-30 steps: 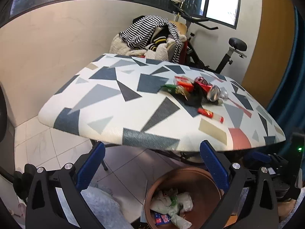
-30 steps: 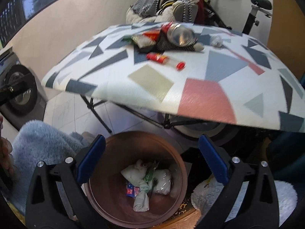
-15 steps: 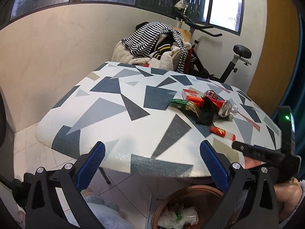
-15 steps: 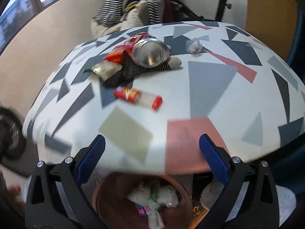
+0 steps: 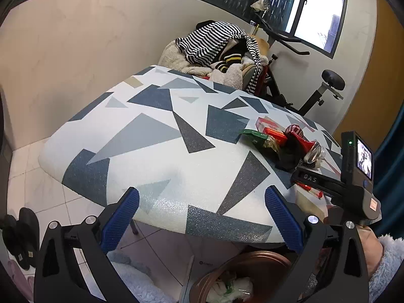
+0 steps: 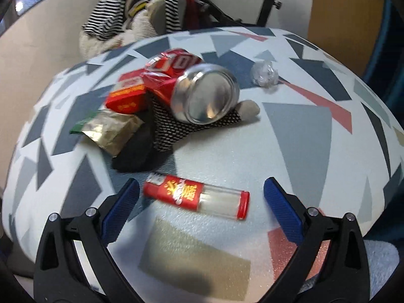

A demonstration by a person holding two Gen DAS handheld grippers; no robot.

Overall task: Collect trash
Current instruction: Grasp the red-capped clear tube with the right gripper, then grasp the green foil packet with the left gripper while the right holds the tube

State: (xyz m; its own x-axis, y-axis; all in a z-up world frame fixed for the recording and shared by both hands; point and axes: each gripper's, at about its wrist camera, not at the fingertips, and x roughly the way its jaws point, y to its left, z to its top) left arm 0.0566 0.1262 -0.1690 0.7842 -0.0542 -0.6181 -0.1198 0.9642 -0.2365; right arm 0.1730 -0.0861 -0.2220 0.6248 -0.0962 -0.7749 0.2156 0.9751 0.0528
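Red-capped tube (image 6: 196,196) crosswise, cap rightward

wall (image 5: 75,50): cream | windows (image 5: 315,12): daylight | floor (image 5: 30,166): white tile | exercise bike (image 5: 303,85) behind table (image 5: 151,136)

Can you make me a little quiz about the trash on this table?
1. True or false: the right gripper is open, with the small red and clear bottle lying between its fingers.
2. What rests on the black mesh cloth? A) crushed can B) banana C) cup
3. Fill in: the brown bin stands ____ the table.

Key: 1 true; 2 A; 3 under.
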